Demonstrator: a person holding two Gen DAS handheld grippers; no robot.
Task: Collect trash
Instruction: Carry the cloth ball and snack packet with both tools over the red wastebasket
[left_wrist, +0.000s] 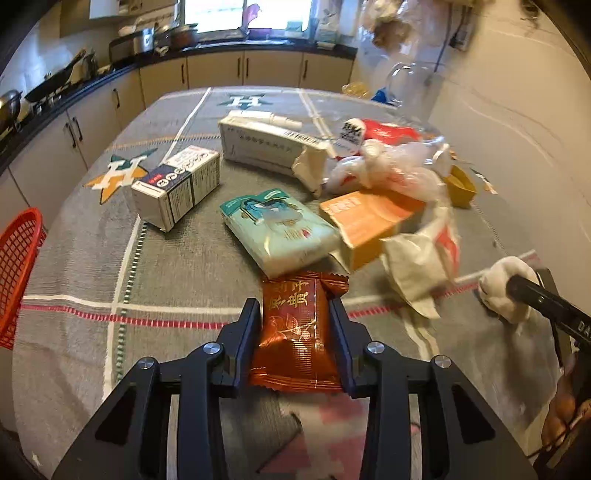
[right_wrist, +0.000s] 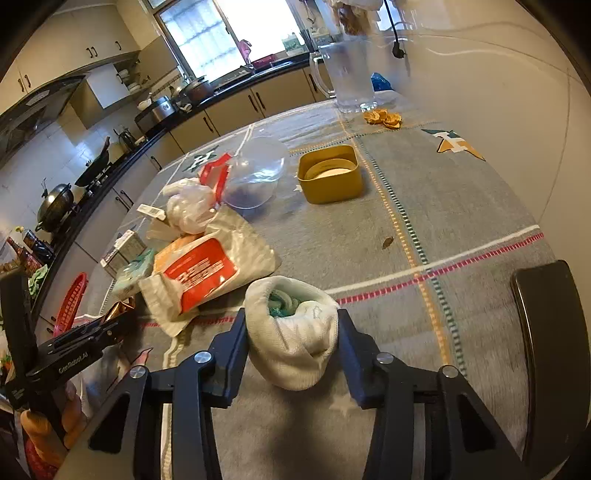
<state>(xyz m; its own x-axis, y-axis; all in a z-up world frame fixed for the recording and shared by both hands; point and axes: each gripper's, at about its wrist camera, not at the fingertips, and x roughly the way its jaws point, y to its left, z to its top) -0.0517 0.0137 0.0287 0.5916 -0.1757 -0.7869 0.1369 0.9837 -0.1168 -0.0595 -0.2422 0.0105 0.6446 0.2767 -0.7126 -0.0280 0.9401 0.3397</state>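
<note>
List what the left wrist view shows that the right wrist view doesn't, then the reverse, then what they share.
Left only: the red snack packet with the left gripper shut on it, and the long white box.

Right only: the whole yellow tub, the orange peel, the black chair back.

Both: the right gripper around the rolled white sock, the red basket, the orange box.

Both wrist cams close above table (left_wrist: 92, 258), angled down toward kitchen counters; shared: central litter pile.
</note>
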